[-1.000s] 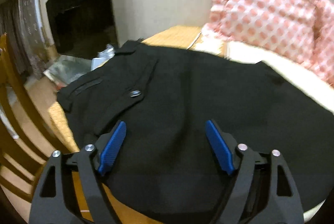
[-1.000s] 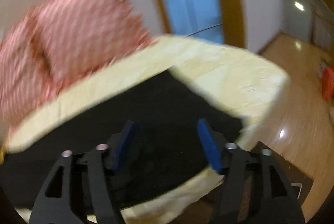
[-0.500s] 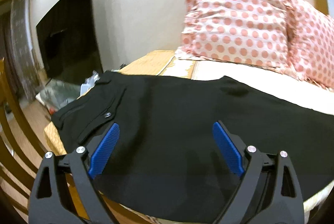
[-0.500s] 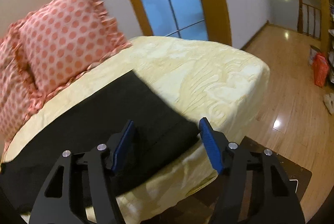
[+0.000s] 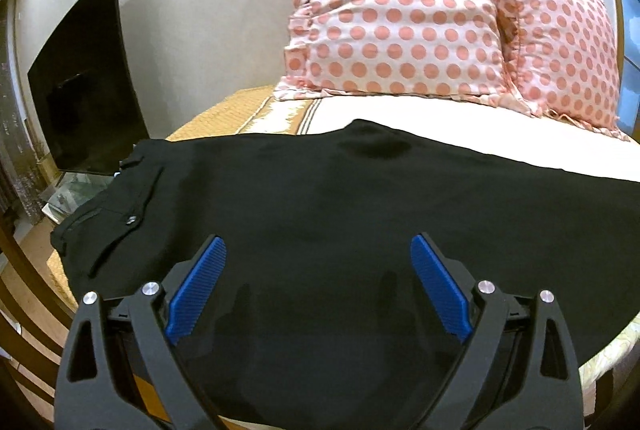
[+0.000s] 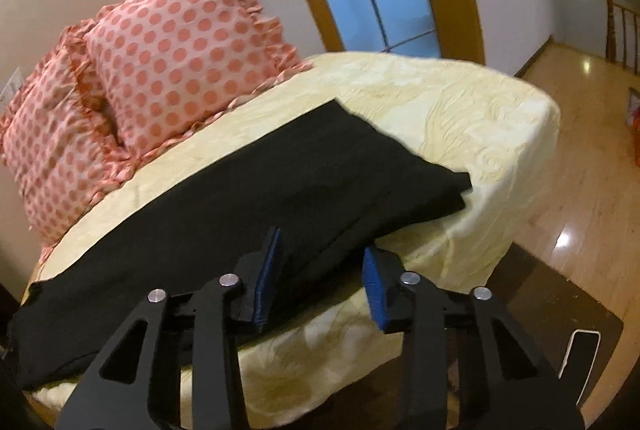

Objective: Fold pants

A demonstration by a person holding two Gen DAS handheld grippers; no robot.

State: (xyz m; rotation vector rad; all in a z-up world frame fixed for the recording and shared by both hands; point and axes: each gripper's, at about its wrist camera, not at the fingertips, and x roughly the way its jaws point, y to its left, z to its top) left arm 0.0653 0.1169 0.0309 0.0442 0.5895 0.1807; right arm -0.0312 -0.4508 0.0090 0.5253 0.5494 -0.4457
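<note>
Both my tongs are wide open and hold nothing: left tongs [image 5: 316, 286] over the pants [image 5: 320, 213], right tongs [image 6: 320, 270] near the leg ends. The pants lie flat across the bed [image 6: 460, 101], apparently halved lengthwise, cross folds still undone. Waist points left, hems right; pillows [image 5: 400, 17] beyond.

L gripper [image 5: 316, 262]: jaws spread wide, blue pads at approx 8 and 4 o'clock of its wrist view, tips pointing toward 12, nothing pinched btwn them. Frame level, both black finger arms symmetric at 6. R gripper [image 6: 320, 258]: jaws parted but narrower gap than L, pads near 6 o'clock, nothing clamped. Whole unit rolled slightly, tips angled toward 11-12.
</note>
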